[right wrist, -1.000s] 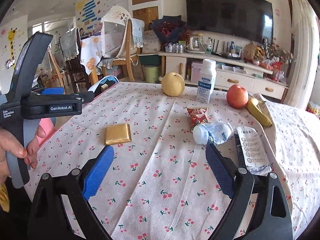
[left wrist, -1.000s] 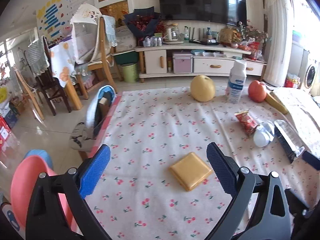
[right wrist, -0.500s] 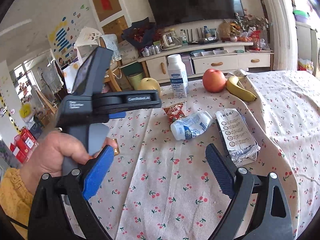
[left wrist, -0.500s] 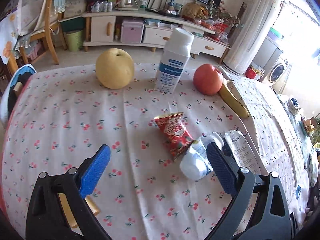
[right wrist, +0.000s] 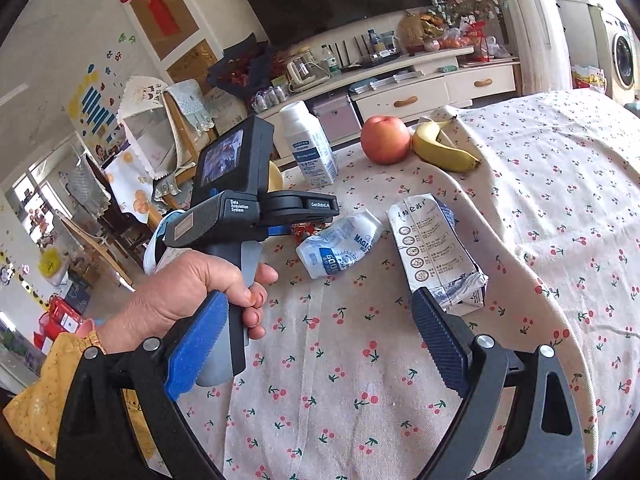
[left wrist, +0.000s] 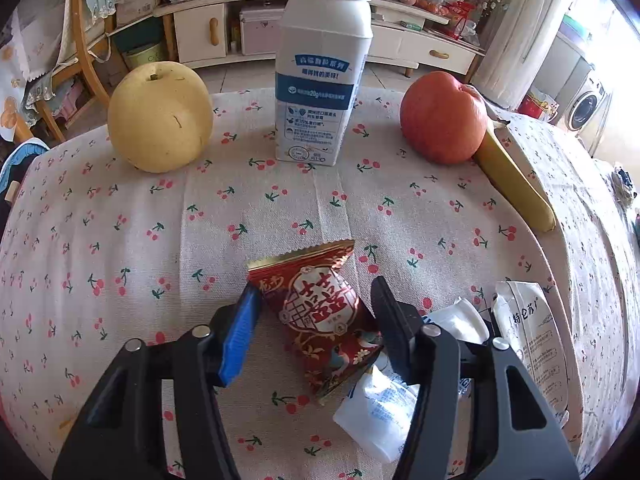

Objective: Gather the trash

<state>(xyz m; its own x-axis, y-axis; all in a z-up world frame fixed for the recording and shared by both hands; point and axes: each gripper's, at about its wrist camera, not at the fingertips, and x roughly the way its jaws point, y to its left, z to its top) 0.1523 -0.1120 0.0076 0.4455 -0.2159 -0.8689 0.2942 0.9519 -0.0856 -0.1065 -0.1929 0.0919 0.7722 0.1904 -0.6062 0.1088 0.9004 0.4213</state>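
Note:
A red snack wrapper (left wrist: pixel 324 316) lies on the cherry-print tablecloth (left wrist: pixel 120 248). My left gripper (left wrist: pixel 316 304) is open with its jaws on either side of the wrapper, not closed on it. A crushed white and blue bottle (right wrist: pixel 340 244) lies just right of the wrapper (left wrist: pixel 380 408). A flattened white carton (right wrist: pixel 434 252) lies beside it (left wrist: pixel 532 344). My right gripper (right wrist: pixel 316 332) is open and empty, above the cloth in front of the carton. The left gripper's body (right wrist: pixel 240 208) hides most of the wrapper in the right wrist view.
At the table's far side stand a yellow pear (left wrist: pixel 160 116), an upright white bottle (left wrist: pixel 320 76), a red apple (left wrist: pixel 442 116) and a banana (left wrist: pixel 512 184). Beyond the table are a TV cabinet (right wrist: pixel 420 88) and chairs (right wrist: pixel 180 128).
My left gripper moved forward and right, away from the gold square packet, down to the red wrapper, and its jaws narrowed around it. My right gripper drew back and turned left.

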